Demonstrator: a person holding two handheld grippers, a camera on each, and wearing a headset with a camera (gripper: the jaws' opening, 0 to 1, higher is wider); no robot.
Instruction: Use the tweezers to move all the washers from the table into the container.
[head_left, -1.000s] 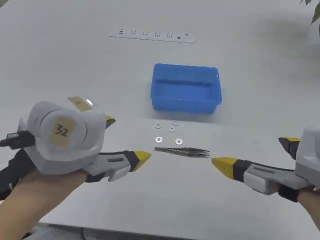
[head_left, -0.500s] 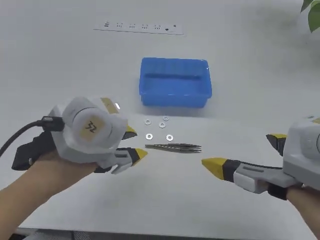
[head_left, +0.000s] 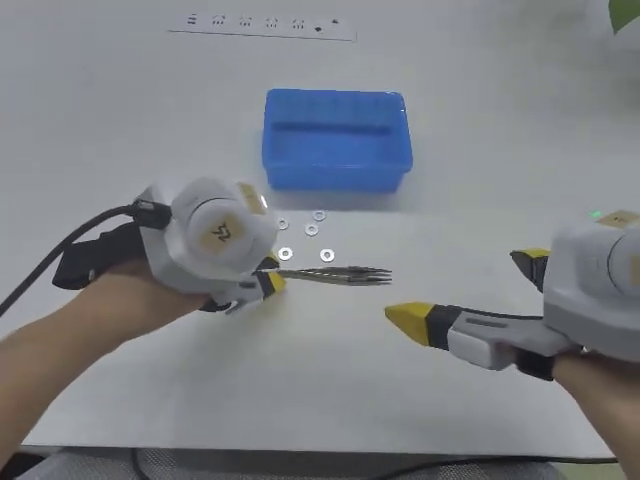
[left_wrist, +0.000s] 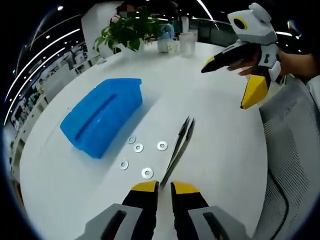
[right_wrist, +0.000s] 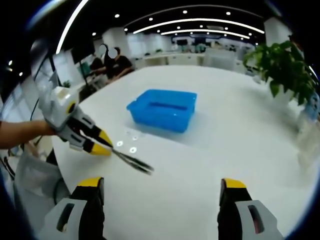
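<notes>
Left tongs: my left tongs (left_wrist: 165, 188) are almost shut, with just a thin gap. I cannot tell if they pinch anything.
Right tongs: my right tongs (right_wrist: 162, 184) are wide open and hold nothing.
Tweezers: the thin grey metal tweezers (left_wrist: 179, 144) lie flat on the white surface (head_left: 330, 380). One end is right at my left tips, and the long side points away from them.
Washers: five small silver ring washers (left_wrist: 147, 173) sit on the surface between the tweezers and the blue plastic box (left_wrist: 100, 117).
Nearer hand: the left, I think.
</notes>
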